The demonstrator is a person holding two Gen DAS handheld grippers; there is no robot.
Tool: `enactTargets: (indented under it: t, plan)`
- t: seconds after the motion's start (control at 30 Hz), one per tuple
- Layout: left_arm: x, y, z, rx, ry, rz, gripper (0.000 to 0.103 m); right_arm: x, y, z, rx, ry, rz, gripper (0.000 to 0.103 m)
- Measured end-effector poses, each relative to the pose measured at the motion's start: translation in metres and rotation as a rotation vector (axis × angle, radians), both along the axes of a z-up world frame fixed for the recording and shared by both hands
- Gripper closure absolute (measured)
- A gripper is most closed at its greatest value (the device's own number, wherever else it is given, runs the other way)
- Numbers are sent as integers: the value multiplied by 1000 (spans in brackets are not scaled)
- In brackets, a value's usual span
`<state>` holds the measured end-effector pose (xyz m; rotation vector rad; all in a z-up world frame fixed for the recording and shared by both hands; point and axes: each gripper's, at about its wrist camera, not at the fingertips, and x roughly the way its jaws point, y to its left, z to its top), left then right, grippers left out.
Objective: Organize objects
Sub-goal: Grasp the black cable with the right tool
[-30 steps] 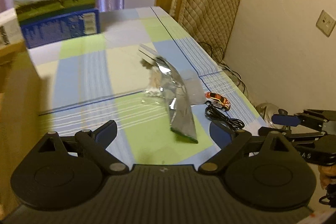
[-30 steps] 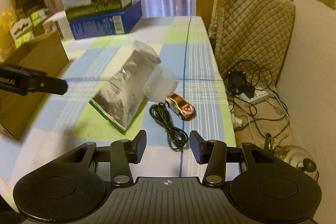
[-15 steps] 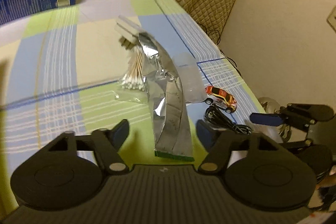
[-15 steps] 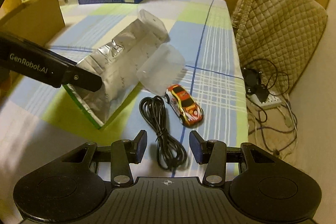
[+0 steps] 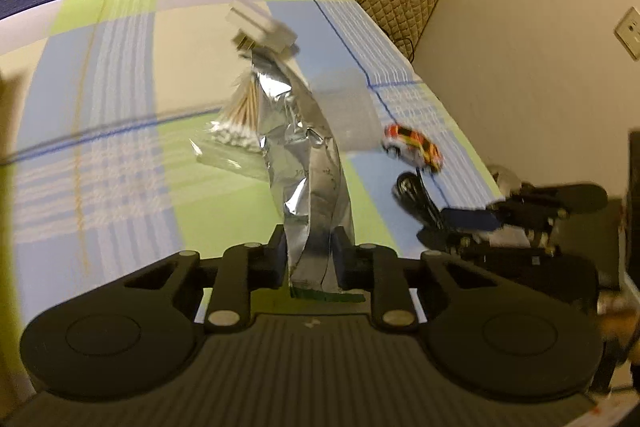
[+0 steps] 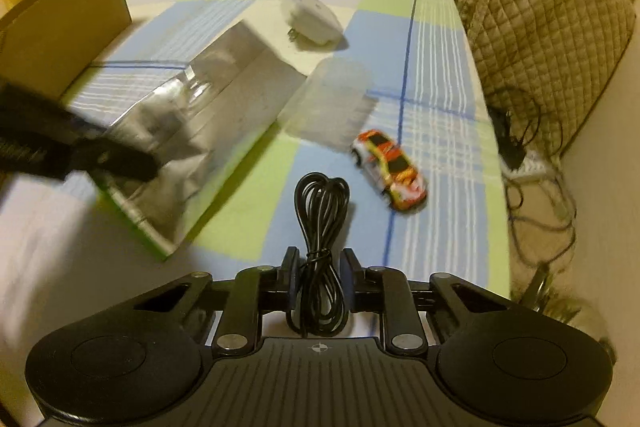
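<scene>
Behind the foil bag [image 5: 308, 163], only the left wrist view shows a packet of cotton swabs [image 5: 236, 131]. The left gripper [image 5: 308, 255] pinches that bag's near end, toward the table's [image 5: 100, 131] front edge. The right gripper [image 6: 318, 279], low over the front edge, closes around the coiled black cable [image 6: 320, 227]; the toy car [image 6: 390, 171] lies just right.

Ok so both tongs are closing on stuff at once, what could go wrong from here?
1. The left tongs pinch only the foil bag's bottom edge; lifting may drag the cotton swabs beside it.
2. The right tongs straddle the bundled black cable; thin loops could slip out.
3. The toy car sits close and could get nudged.
</scene>
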<state>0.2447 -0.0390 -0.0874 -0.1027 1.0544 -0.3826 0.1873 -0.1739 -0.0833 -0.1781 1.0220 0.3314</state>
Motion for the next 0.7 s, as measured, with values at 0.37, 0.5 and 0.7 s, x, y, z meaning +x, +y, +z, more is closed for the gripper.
enactTargets:
  t: [0.37,0.5,0.7]
  plan:
    - [-84,54,15,84,-7,29,86,-29,21,16,78,29,-1,89]
    - [-67,53,27,70,-34,28,74,-27,20,16,78,28,-23,89]
    - [-27,33,24,33,-39,5,55,-23,15,12,58,13,-39,89]
